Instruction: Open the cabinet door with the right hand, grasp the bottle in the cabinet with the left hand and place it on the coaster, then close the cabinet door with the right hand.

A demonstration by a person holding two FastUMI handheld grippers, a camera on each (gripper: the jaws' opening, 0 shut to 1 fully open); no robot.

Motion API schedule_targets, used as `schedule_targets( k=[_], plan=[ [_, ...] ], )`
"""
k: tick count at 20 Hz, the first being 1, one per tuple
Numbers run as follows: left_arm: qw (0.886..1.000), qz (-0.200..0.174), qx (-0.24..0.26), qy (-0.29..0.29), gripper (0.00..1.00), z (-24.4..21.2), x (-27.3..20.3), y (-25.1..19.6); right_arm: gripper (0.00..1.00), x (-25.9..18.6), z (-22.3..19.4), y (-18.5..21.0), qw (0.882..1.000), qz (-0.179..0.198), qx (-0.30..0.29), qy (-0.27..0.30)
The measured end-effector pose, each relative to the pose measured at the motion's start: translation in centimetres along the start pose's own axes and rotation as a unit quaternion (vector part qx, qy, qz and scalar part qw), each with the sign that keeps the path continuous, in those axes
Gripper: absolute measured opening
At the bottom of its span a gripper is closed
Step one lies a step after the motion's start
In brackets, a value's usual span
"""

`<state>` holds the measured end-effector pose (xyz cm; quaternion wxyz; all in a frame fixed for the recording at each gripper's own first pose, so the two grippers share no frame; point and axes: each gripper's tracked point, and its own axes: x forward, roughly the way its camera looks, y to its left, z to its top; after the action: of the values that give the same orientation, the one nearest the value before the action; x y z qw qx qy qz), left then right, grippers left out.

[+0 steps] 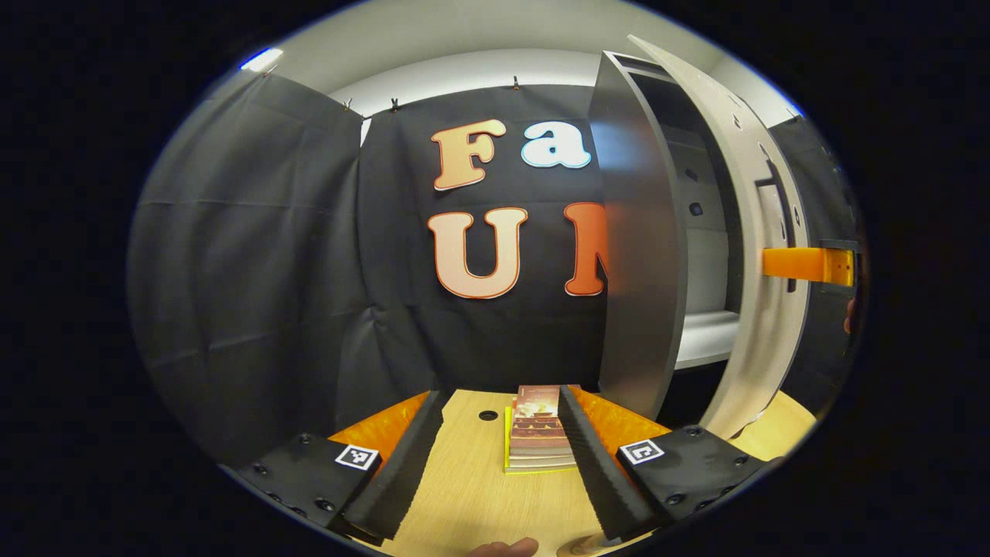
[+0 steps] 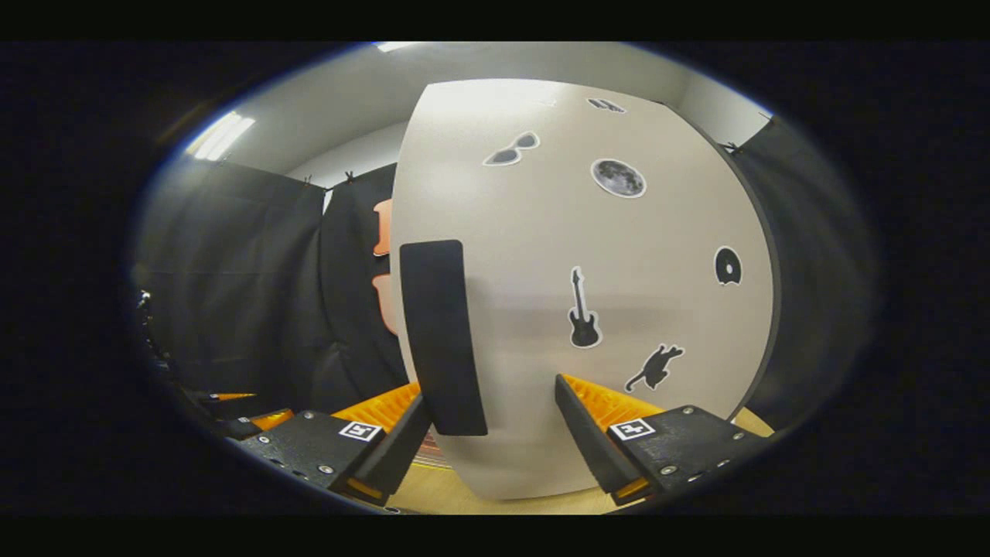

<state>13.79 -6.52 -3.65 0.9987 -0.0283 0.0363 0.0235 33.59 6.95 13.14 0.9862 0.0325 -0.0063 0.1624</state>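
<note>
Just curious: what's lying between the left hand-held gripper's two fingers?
In the left gripper view, a stack of books lies on the wooden table between them.

Counter (image 1: 464,495): pale wood-look top, smooth, showing a faint satin sheen.
Cabinet (image 1: 642,271): dark side panel looking like laminated board, smooth, semi-matt, catching a soft highlight.
Cabinet door (image 2: 619,255): light beige board, smooth and matt, carrying flat printed stickers (image 2: 617,177) with a slight gloss.
Door handle (image 2: 442,336): black, matt, looking like plastic or coated metal; which one is unclear.
Booth wall cloth (image 1: 255,271): black fabric, matt, hanging in creases.
Stack of books (image 1: 537,433): paper, covers giving off a mild sheen.
</note>
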Motion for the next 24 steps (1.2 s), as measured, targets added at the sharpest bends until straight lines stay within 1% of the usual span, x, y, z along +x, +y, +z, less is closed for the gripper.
schedule_targets(
  k=[2, 3, 4, 7, 8, 9, 12, 13, 15, 18, 20, 21, 22, 24],
  plan=[
    [1.0, -0.006, -0.002, 0.0, 1.0, 0.0, 0.4, -0.3, 0.93, 0.8, 0.1, -0.2, 1.0, -0.016, -0.014, -0.003],
    [1.0, -0.008, -0.003, 0.0, 0.98, 0.0, 0.6, -0.5, 0.92, 1.5, 0.0, -0.6, 1.0, -0.024, -0.019, -0.006],
    [1.0, -0.01, -0.004, 0.001, 1.0, -0.1, 0.7, -0.8, 0.93, 1.8, -0.1, -1.0, 0.999, -0.032, -0.021, -0.011],
    [1.0, -0.015, -0.01, 0.003, 1.0, -0.3, 0.9, -1.5, 0.94, 2.3, -0.1, -1.4, 0.998, -0.048, -0.027, -0.023],
    [1.0, -0.015, -0.011, 0.004, 0.98, -0.4, 0.8, -1.7, 0.94, 2.4, -0.2, -1.5, 0.998, -0.053, -0.029, -0.026],
    [1.0, -0.016, -0.012, 0.004, 0.98, -0.4, 0.6, -1.9, 0.95, 2.7, -0.3, -1.7, 0.998, -0.057, -0.031, -0.028],
    [1.0, -0.015, -0.012, 0.002, 0.98, -0.3, -0.1, -2.0, 0.95, 3.2, -0.3, -2.2, 0.997, -0.057, -0.038, -0.032],
    [1.0, -0.016, -0.014, 0.002, 1.0, -0.3, -0.3, -2.0, 0.95, 3.2, -0.4, -2.2, 0.997, -0.056, -0.036, -0.031],
    [1.0, -0.014, -0.021, 0.004, 0.97, 0.0, -1.3, -2.0, 0.95, 3.3, -0.3, -1.9, 0.998, -0.047, -0.038, -0.03],
    [1.0, -0.01, -0.022, 0.001, 0.97, 0.6, -2.8, -1.9, 0.95, 2.3, -1.0, -1.2, 0.999, -0.032, -0.014, -0.011],
    [1.0, -0.009, -0.02, -0.007, 0.97, 1.5, -4.3, -1.9, 0.95, 1.1, -0.5, -0.9, 0.999, -0.032, -0.007, -0.017],
    [1.0, -0.01, -0.019, -0.009, 0.94, 1.7, -5.3, -2.0, 0.95, 0.3, -0.3, -0.9, 0.999, -0.032, -0.007, -0.019],
    [1.0, -0.01, -0.018, -0.012, 0.99, 2.1, -6.2, -2.0, 0.95, -0.6, -0.4, -1.0, 0.999, -0.032, -0.006, -0.016],
    [1.0, -0.012, -0.019, -0.018, 0.99, 3.1, -8.5, -2.3, 0.95, -3.3, -0.7, -0.9, 0.999, -0.033, 0.0, -0.003]
  ],
)
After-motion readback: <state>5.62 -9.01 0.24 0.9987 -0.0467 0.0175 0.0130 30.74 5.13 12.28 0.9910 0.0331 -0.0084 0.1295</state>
